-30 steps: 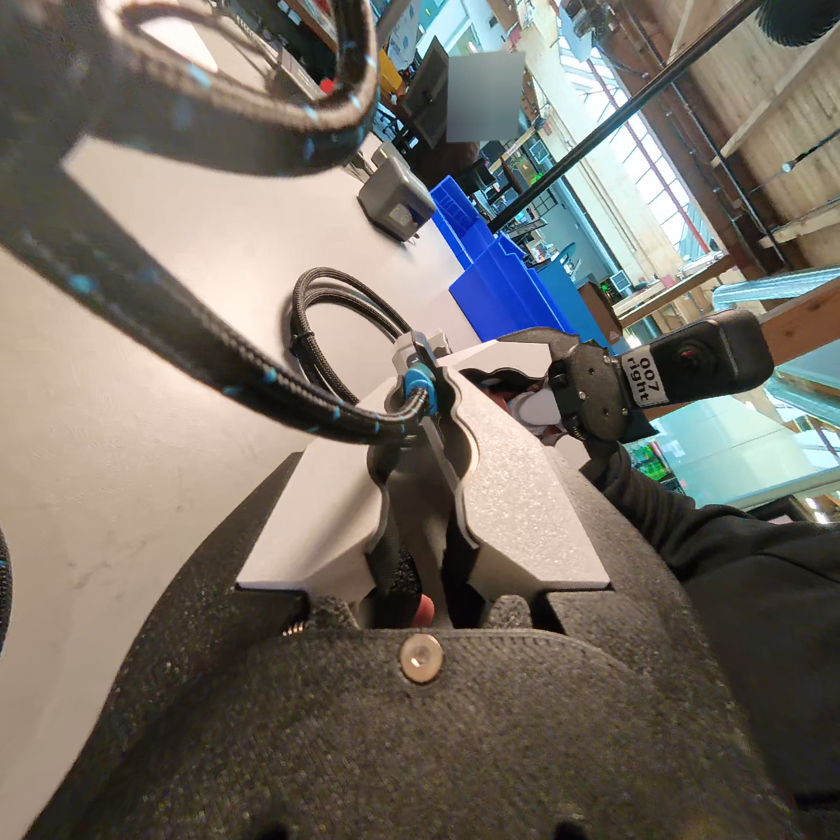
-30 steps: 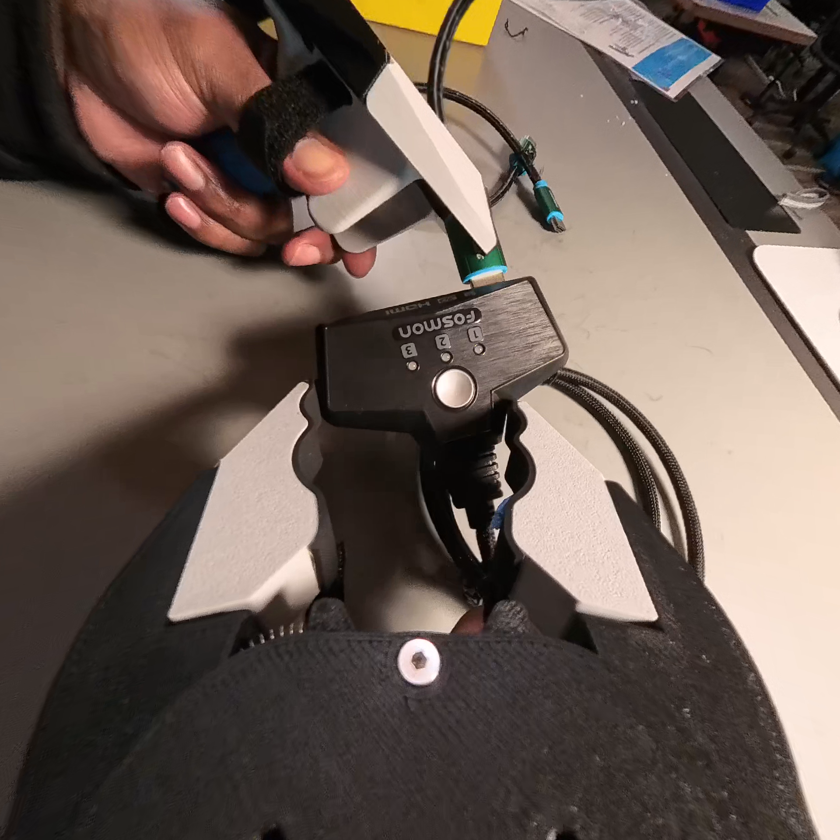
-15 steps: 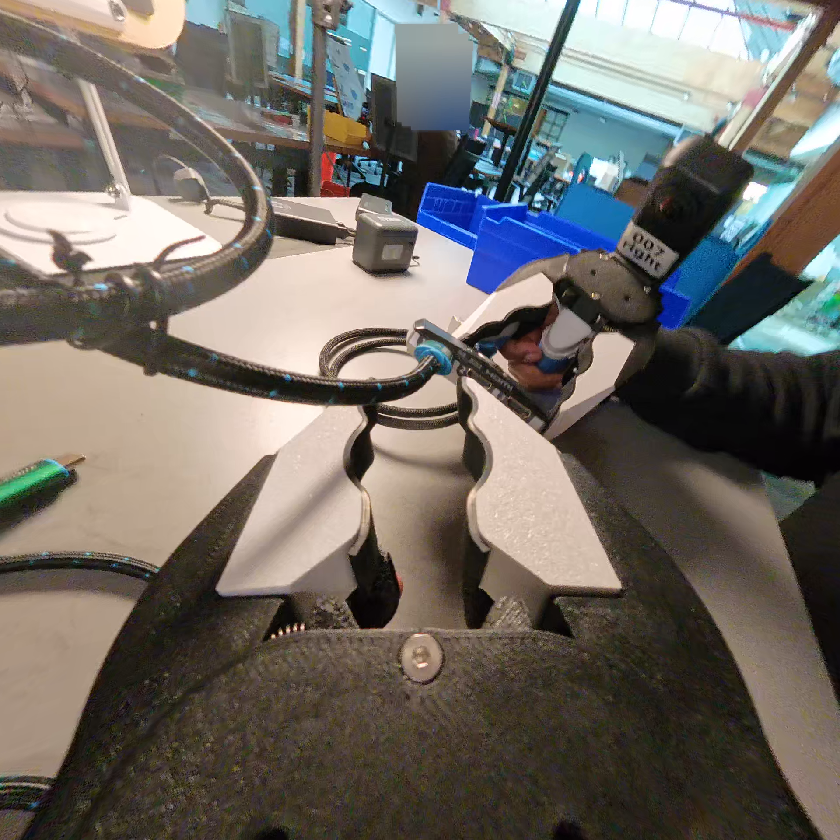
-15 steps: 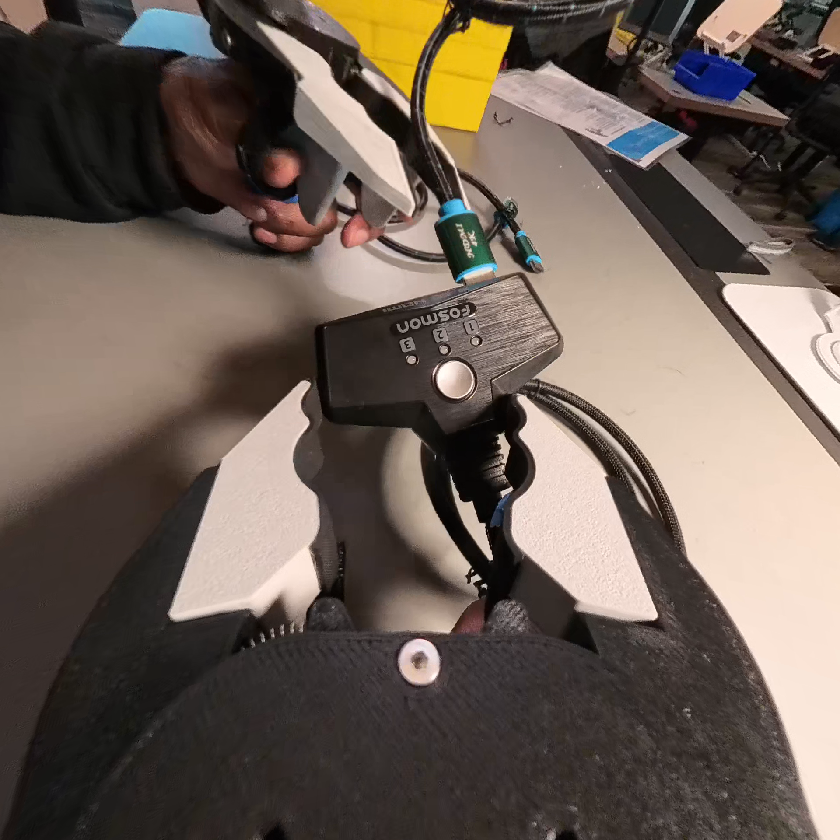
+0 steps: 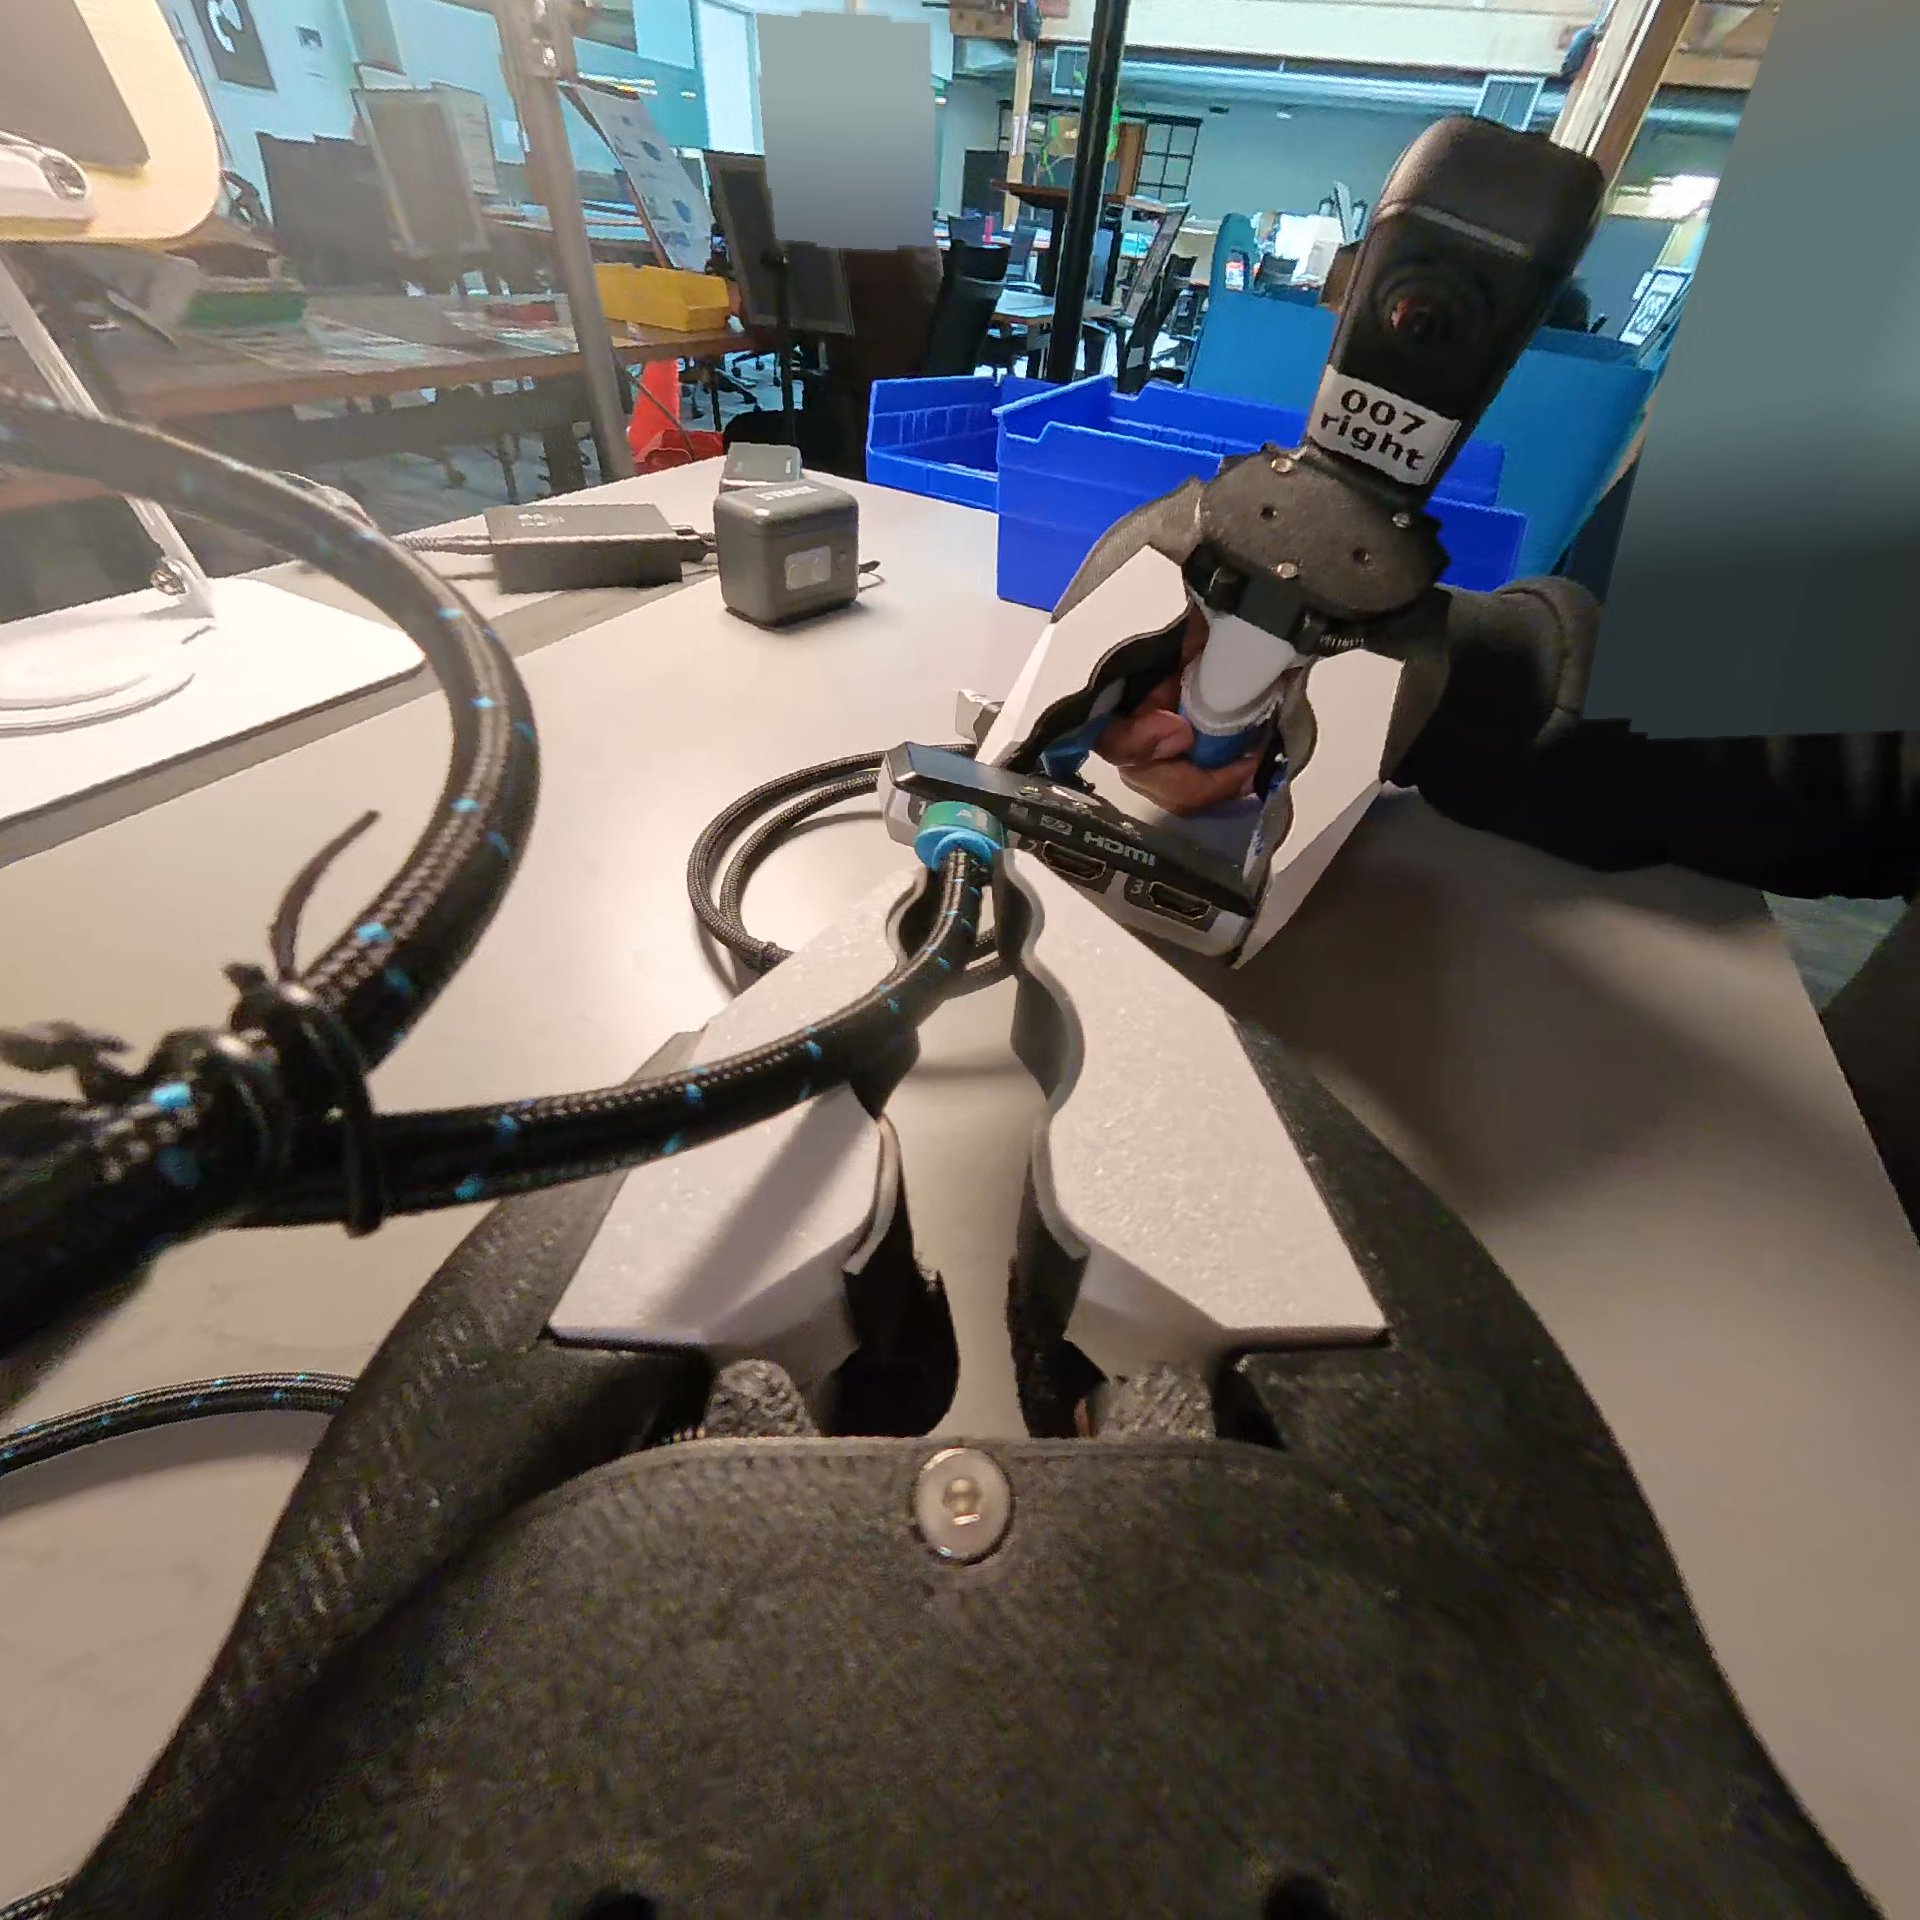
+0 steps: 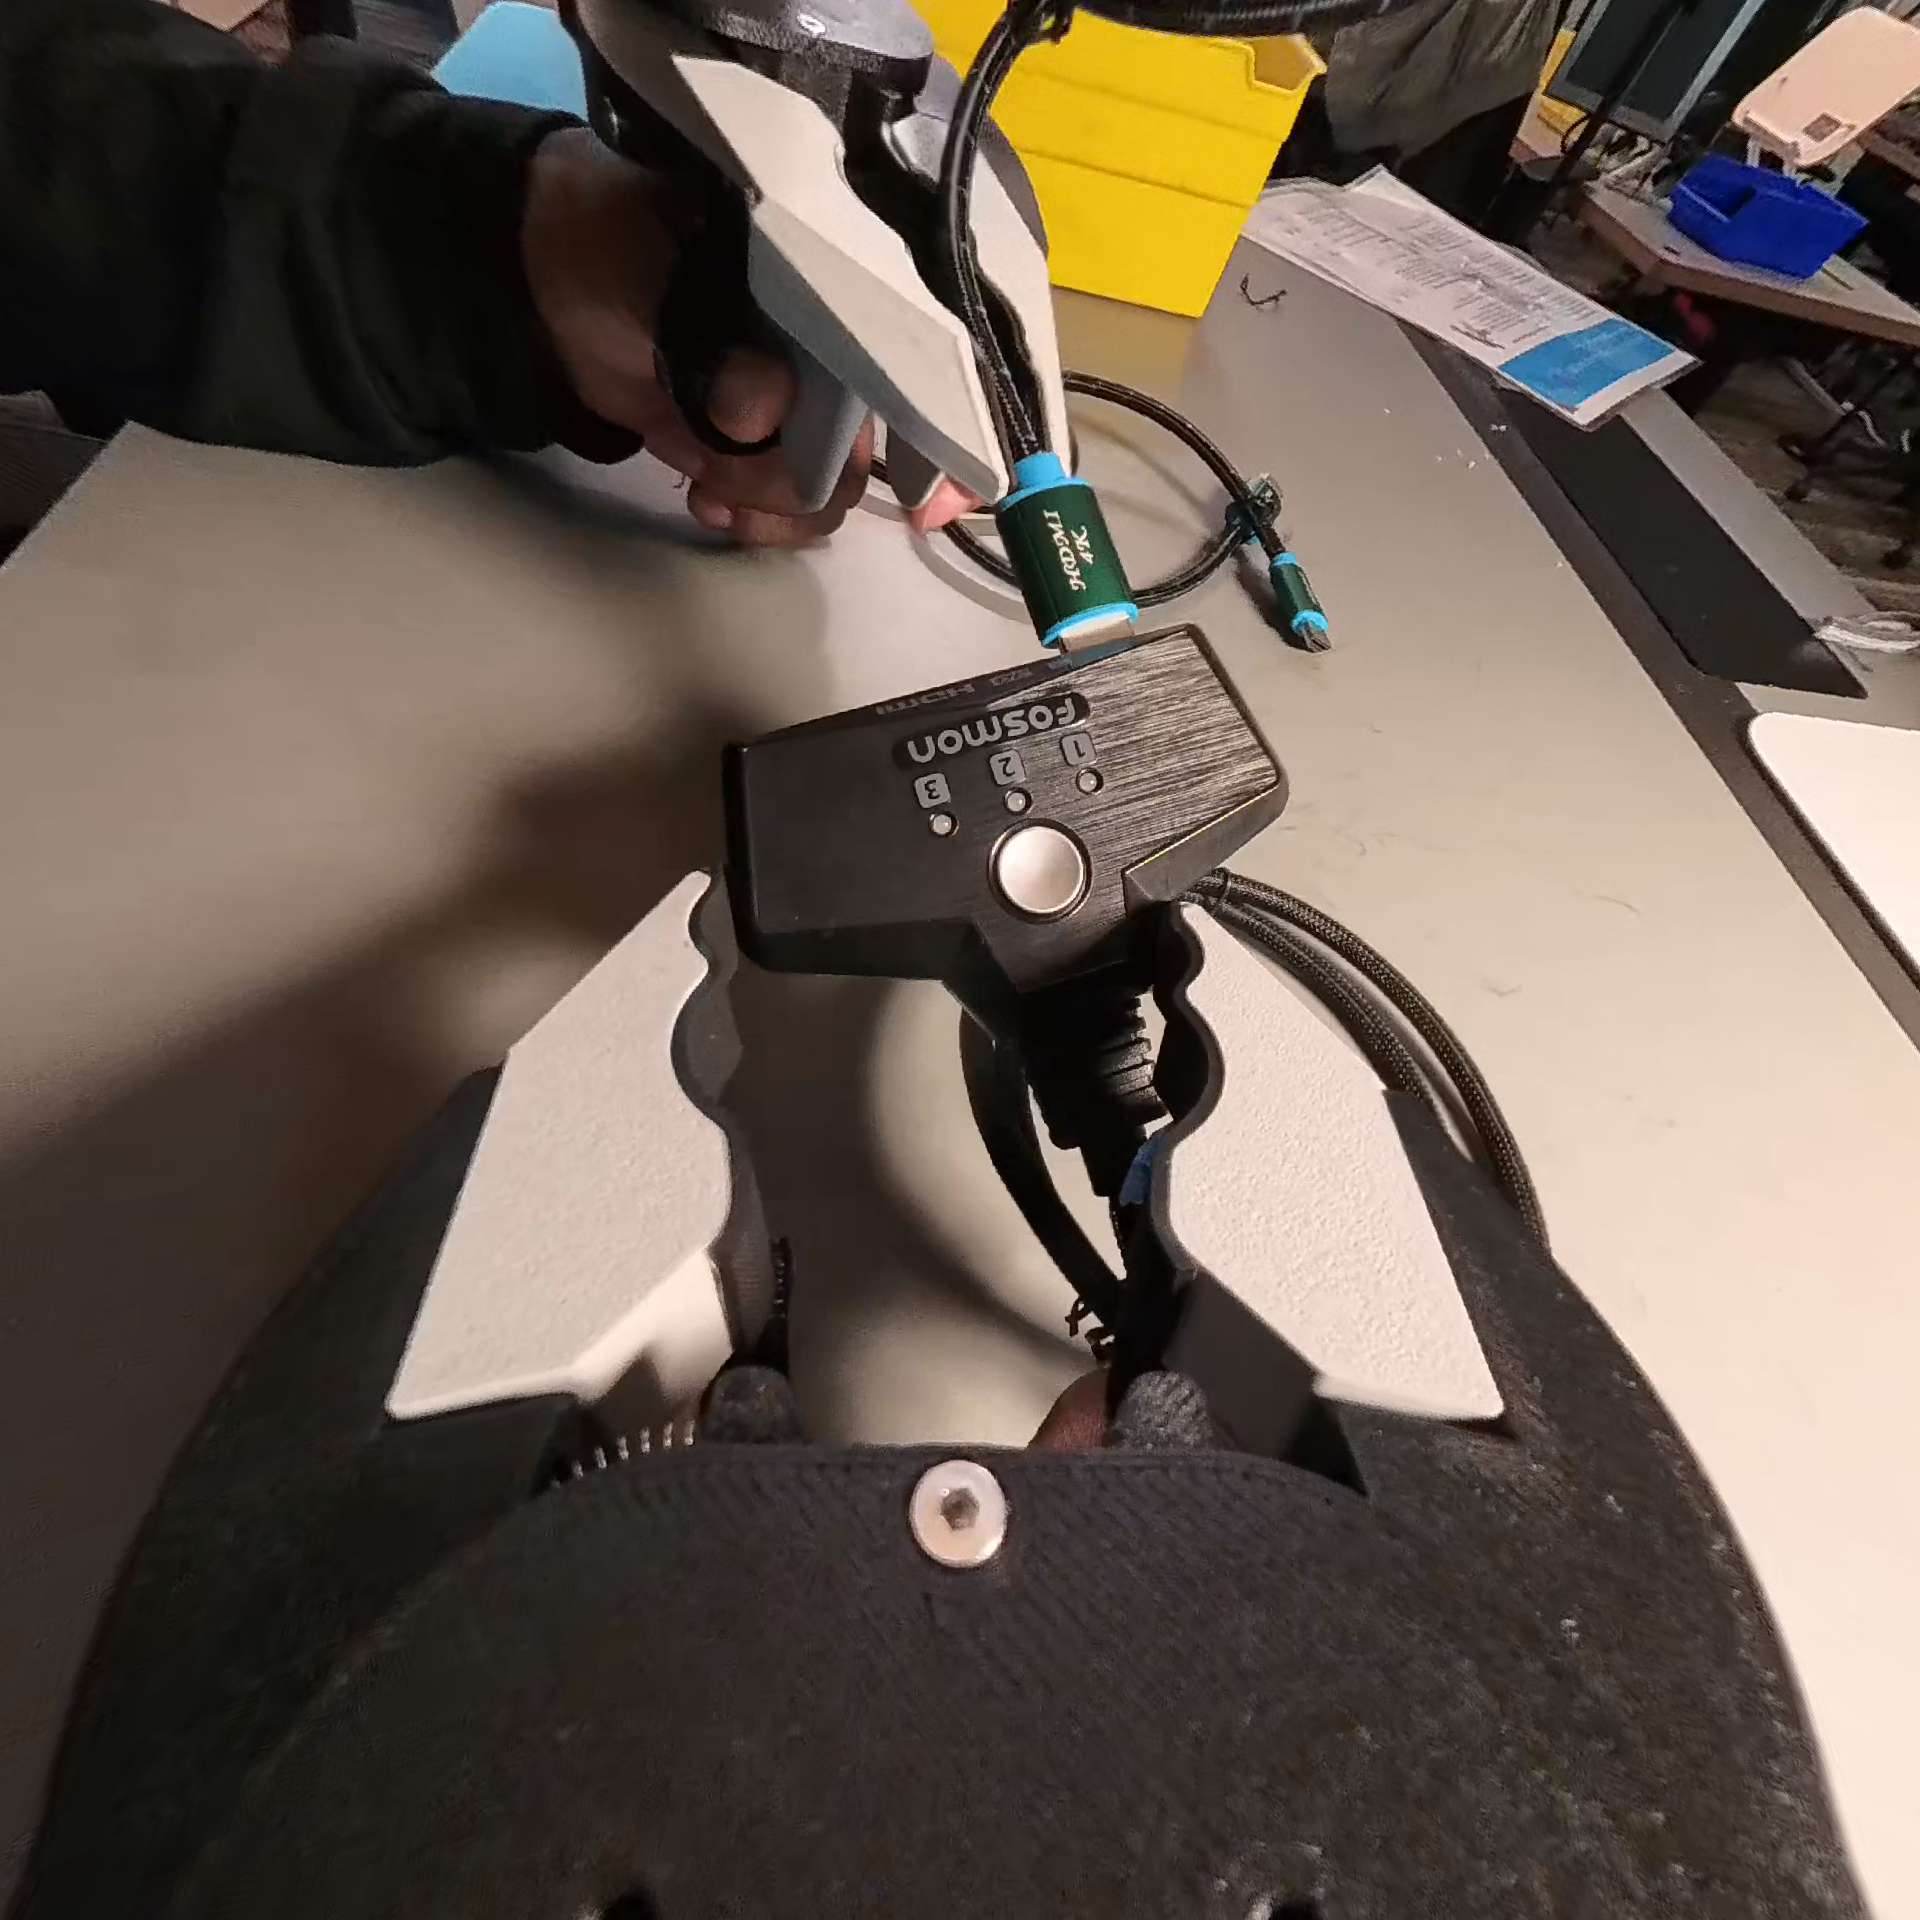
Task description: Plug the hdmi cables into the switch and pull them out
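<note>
A: Left wrist view. State of the left tongs [image 5: 961, 914]?
B: Nearly together, with the black braided cable [image 5: 727, 1081] running between the tips. Whether the tips press on it cannot be told from this view. The cable's green plug [image 5: 951, 826] sits in the end port of the switch [image 5: 1070, 831]; two other ports on the same face are open.

A: Position of the switch?
B: Raised above the grey table [image 5: 623, 727], clamped in the right tongs [image 5: 1132, 831] opposite. A coil of cable [image 5: 758, 862] lies on the table behind it.

A: Right wrist view. State of the right tongs [image 6: 935, 935]?
B: Clamped on the black switch [image 6: 997, 810], one tip at each side of its narrow end.

A: And the plug?
B: The green plug [image 6: 1070, 566] enters the far edge of the switch. The left tongs [image 6: 997, 457] sit just behind it on the cable. A second plug [image 6: 1299, 608] lies loose on the table [image 6: 1507, 831].
</note>
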